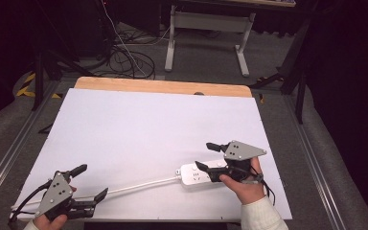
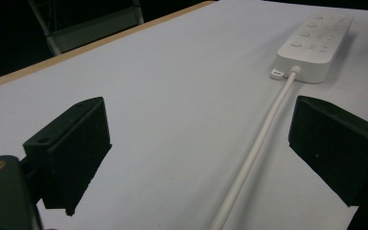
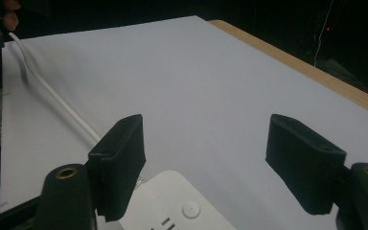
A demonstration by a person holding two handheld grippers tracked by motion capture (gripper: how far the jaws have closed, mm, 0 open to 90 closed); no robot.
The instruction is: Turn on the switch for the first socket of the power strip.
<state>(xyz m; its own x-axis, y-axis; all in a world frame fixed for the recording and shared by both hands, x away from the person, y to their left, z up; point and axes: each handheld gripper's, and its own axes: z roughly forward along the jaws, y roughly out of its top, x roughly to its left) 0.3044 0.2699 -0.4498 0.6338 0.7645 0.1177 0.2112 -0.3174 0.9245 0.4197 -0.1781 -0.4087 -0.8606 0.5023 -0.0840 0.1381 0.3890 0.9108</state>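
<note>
Flat on the white table (image 1: 139,124) lies a white power strip (image 1: 199,173), toward the near right side, its cord (image 1: 139,186) trailing away to the left. Right over the strip sits the right gripper (image 1: 209,155), jaws spread wide and holding nothing. Well left of the strip, beside the cord, the left gripper (image 1: 90,181) hovers, jaws likewise spread and empty.

Your high view looks forward and down over the whole white table (image 1: 139,124), while your left gripper view sits low at the near-left corner facing the power strip (image 2: 316,40) and your right gripper view hovers close above it, both sharing its cord (image 3: 52,96).
</note>
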